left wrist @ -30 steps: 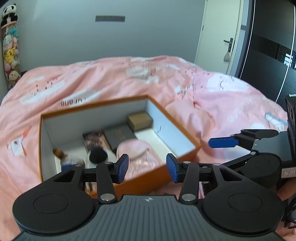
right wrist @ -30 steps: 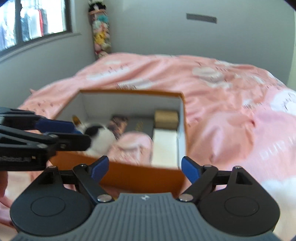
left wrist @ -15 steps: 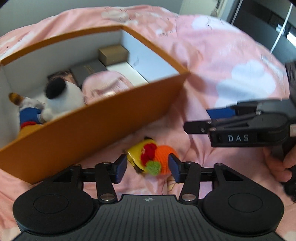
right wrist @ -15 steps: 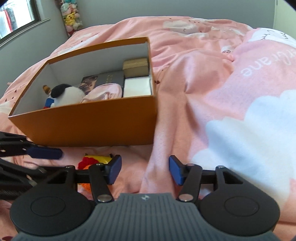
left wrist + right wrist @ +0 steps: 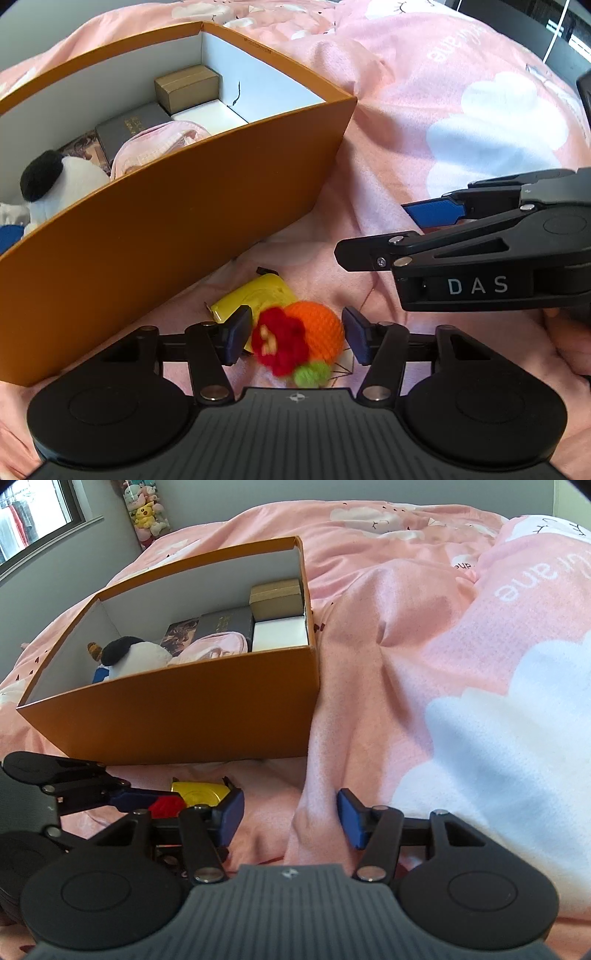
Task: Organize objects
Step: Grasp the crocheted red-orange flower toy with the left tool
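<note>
Item: crocheted toy [image 5: 301,341], an orange ball with a red flower and a green nub. It lies on the pink duvet [image 5: 424,122] at six o'clock of the orange box [image 5: 177,221], touching or overlapping a flat yellow case [image 5: 255,295] at its ten o'clock.

Handling, as I judge it: light, soft yarn that gives under the pads, not slippery, not fragile. I would take it across the orange body, the firmest and widest part; the flower would only fold.

Axis: short, from the orange ball at two o'clock to the green nub at six in my left view. The blur makes me unsure of the exact lie.

Left gripper [image 5: 297,338]: jaws have just been opening and now stand partly open, straddling the toy, one pad on each flank, not pressing as far as I can see.

Right gripper [image 5: 290,818]: partly open after closing somewhat, empty, over a duvet fold at three o'clock of the toy.

Box contents: plush, books, small cartons.
</note>
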`<state>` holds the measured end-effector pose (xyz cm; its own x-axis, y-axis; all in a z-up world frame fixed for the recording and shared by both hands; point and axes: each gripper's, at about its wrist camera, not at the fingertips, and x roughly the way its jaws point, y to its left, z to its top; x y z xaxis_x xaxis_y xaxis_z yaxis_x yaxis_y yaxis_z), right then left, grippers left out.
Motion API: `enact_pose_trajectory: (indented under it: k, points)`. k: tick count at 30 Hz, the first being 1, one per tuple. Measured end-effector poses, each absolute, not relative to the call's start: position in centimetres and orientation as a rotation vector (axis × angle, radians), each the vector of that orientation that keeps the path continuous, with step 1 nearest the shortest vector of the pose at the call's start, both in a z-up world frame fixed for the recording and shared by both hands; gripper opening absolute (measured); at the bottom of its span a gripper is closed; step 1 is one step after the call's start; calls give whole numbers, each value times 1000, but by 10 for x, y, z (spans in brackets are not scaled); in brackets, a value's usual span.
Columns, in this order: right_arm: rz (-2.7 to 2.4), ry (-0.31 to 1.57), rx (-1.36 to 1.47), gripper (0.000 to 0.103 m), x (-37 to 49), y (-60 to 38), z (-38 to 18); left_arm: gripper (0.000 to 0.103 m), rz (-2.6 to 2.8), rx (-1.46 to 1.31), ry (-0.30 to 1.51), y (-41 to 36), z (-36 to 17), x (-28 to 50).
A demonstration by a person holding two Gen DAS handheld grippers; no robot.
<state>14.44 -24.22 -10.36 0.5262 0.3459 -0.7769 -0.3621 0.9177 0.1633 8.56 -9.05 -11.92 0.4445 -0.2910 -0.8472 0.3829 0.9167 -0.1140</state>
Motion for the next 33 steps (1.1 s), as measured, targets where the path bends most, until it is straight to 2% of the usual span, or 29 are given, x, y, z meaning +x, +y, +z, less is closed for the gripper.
enact_pose_trajectory:
  k: [3, 6, 15, 19, 27, 30, 33]
  points:
    - [426, 928, -24, 59, 145, -242, -104, 56, -433, 88, 1033, -91, -120, 86]
    - [426, 928, -29, 58, 144, -241, -104, 54, -416, 80, 1033, -89, -119, 85]
    - [458, 925, -60, 59, 143, -231, -102, 54, -305, -14, 1064, -48, -104, 84]
    - [488, 927, -97, 62, 143, -219, -101, 54, -247, -49, 1062, -28, -96, 83]
    - [504, 864, -289, 62, 128, -187, -91, 54, -162, -91, 1080, -7, -101, 81]
    - [466, 866, -380, 59, 123, -175, -85, 54, -147, -110, 1088, -1, -104, 80]
    - [545, 767, -439, 58, 102, -162, -62, 54, -146, -134, 1097, 3, -107, 81]
